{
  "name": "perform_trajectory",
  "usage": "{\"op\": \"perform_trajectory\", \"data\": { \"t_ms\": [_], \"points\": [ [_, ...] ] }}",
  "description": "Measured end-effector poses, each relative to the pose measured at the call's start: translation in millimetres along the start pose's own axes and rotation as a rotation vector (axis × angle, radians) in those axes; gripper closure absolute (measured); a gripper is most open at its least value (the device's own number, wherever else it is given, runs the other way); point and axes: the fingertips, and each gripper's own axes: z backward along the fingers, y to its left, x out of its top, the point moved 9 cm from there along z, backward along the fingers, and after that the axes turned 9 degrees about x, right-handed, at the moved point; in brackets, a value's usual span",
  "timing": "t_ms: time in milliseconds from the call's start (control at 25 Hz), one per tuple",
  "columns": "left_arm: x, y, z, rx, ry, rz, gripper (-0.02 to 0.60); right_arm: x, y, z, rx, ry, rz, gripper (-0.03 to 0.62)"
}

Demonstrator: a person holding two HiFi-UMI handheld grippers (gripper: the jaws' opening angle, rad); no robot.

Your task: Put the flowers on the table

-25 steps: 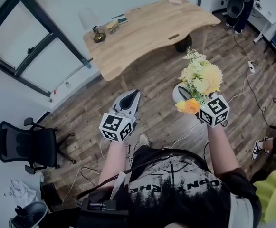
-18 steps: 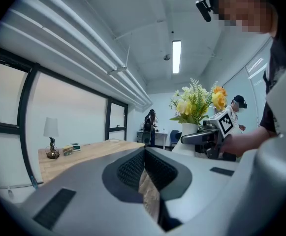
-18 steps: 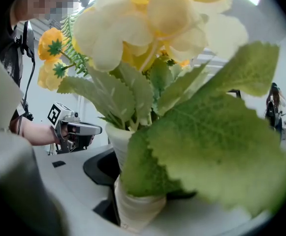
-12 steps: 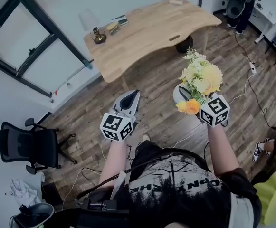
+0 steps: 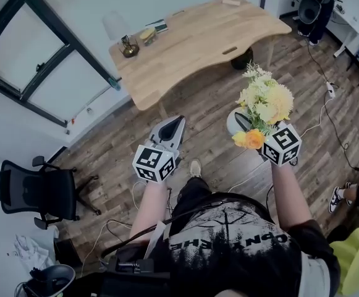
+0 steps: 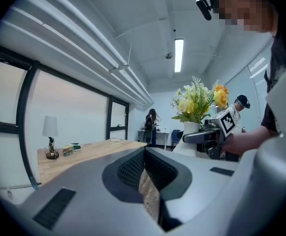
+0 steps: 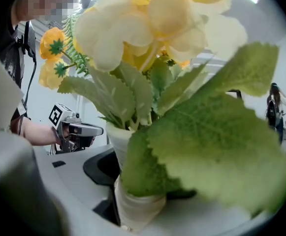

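Gripping white vase [image 5: 233, 121] low on its body, R tongs [image 5: 246, 126] stand wide, flowers [image 5: 266, 101] upright above them, long axis vertical. L tongs [image 5: 177, 122] shut, empty, alongside. Desk [image 5: 191, 42] ahead-left of R tongs, well apart. Vase smooth, tapered; blooms soft yellow/orange, leaves toothed; desk pale wood, curved edge.

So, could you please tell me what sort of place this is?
Most likely an office or lab room: a wooden table with a lamp, a black swivel office chair on plank flooring, and tall dark-framed windows along the wall.
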Motion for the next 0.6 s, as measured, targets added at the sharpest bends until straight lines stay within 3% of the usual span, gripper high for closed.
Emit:
{"op": "perform_trajectory", "data": {
  "t_ms": [600],
  "points": [
    [13, 69, -81, -0.056, 0.008, -0.011, 0.568, 3, -57, -68, -0.06, 0.011, -0.02, 0.335]
  ]
}}
